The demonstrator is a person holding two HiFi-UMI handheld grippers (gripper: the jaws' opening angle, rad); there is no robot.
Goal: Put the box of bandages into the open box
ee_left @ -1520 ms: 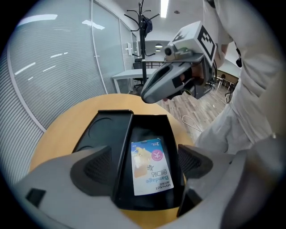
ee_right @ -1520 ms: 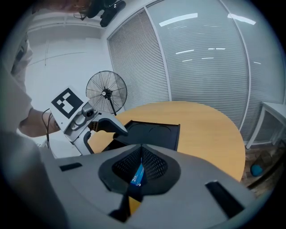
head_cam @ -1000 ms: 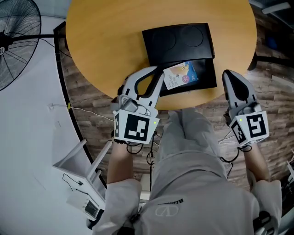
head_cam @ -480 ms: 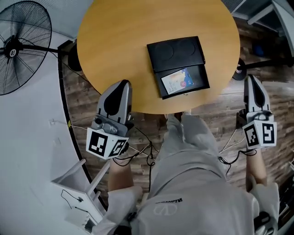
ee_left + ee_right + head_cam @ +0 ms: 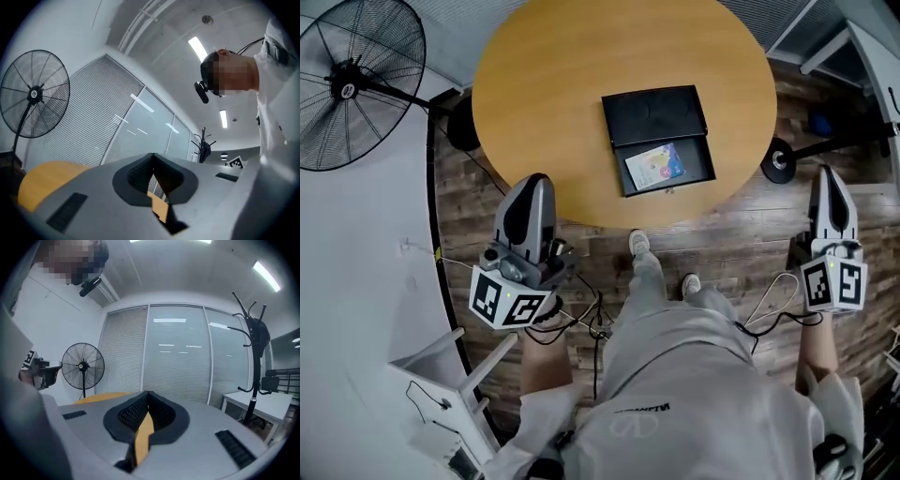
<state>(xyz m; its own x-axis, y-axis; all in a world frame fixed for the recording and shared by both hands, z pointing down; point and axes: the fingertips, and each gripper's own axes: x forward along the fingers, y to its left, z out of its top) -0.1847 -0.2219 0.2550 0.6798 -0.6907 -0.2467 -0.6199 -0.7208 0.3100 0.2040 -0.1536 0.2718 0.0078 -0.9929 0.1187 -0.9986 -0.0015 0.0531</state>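
Note:
The box of bandages (image 5: 654, 166), pale with blue print, lies flat in the tray of the open black box (image 5: 698, 167), whose lid (image 5: 654, 114) lies flat behind it on the round wooden table (image 5: 553, 84). My left gripper (image 5: 537, 178) is off the table's near left edge, over the floor; its jaws are shut and hold nothing (image 5: 153, 154). My right gripper (image 5: 827, 172) hangs far right of the table above the wood floor, shut with nothing in it (image 5: 148, 392). Neither gripper view shows the boxes.
A standing fan (image 5: 352, 89) is at the left, a white stand (image 5: 441, 356) at lower left. Cables (image 5: 581, 314) lie on the floor by the person's shoes (image 5: 638, 244). A round base (image 5: 781, 159) and white furniture (image 5: 862, 42) are at the right. A coat rack (image 5: 253, 348) stands beyond.
Both grippers have drawn back from the table and moved apart. The left one has left the open box's edge. The bandage box stays in the tray, now farther from me.

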